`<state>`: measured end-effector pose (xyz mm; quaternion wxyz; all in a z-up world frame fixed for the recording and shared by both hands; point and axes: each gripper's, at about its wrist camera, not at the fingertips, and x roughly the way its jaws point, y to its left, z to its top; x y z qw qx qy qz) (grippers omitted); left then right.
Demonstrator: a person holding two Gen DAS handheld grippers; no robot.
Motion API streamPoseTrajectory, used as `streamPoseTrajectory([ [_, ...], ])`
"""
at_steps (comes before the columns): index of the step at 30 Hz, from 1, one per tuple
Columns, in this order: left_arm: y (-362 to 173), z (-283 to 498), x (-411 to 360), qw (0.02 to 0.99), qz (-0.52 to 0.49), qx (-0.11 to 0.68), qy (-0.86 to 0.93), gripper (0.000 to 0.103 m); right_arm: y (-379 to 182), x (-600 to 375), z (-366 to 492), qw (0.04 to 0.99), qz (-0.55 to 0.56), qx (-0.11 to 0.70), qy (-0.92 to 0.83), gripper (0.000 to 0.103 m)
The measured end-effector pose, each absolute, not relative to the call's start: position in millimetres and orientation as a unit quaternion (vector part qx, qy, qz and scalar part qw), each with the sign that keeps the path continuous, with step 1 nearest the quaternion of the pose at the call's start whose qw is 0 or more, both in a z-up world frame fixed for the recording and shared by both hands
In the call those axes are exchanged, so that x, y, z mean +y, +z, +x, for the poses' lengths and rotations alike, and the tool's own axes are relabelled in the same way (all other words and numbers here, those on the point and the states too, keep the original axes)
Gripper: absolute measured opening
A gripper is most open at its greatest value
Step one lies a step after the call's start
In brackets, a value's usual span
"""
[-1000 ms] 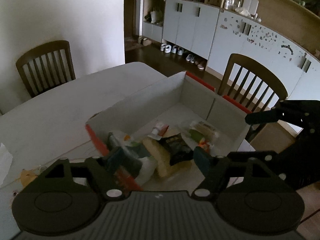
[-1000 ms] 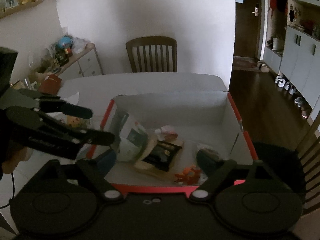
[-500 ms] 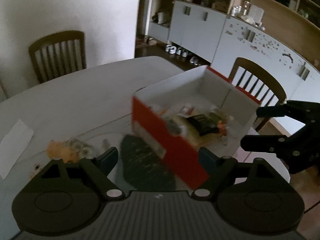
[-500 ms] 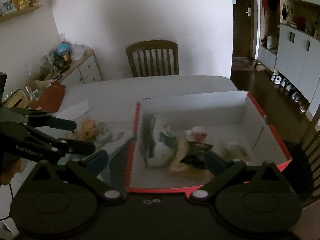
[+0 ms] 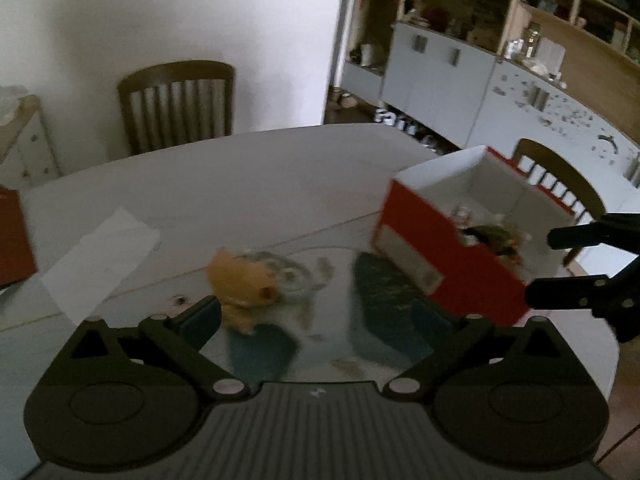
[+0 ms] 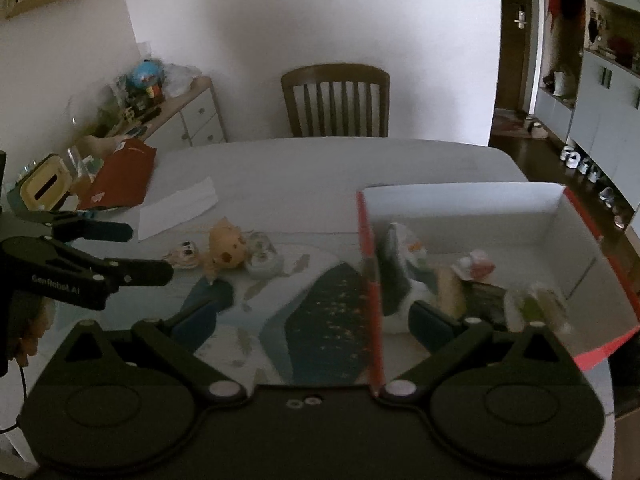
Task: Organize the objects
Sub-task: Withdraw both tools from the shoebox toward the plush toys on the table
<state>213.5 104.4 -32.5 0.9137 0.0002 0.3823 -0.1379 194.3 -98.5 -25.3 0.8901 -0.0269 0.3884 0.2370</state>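
The red cardboard box (image 6: 496,248) stands at the table's (image 5: 248,168) right edge, stiff-walled but light, already holding packets. Near the front edge, left of the box, lies the orange plush toy (image 5: 240,284): soft, light and squashy, best pinched across its body. Touching it sits a small clear dish (image 6: 262,258), probably slippery. The left gripper (image 5: 316,316), jaws just spread wide, hangs empty over the toy; the right gripper (image 6: 316,316) is also spread, empty.
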Motion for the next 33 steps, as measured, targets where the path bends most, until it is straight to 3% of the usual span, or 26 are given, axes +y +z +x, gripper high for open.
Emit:
streamPoseTrajectory([
  [12,-72,224,159,0.908,0.052,0.404,-0.095,0.102,-45,-28,220,0.874,-0.063,0.406,0.261,0.102],
  [19,-94,243,186,0.906,0.031,0.412,-0.089,0.102,-60,5,246,0.864,-0.073,0.418,0.272,0.102],
  [33,-132,278,193,0.904,0.045,0.419,-0.073,0.102,-105,59,291,0.847,-0.116,0.441,0.272,0.095],
])
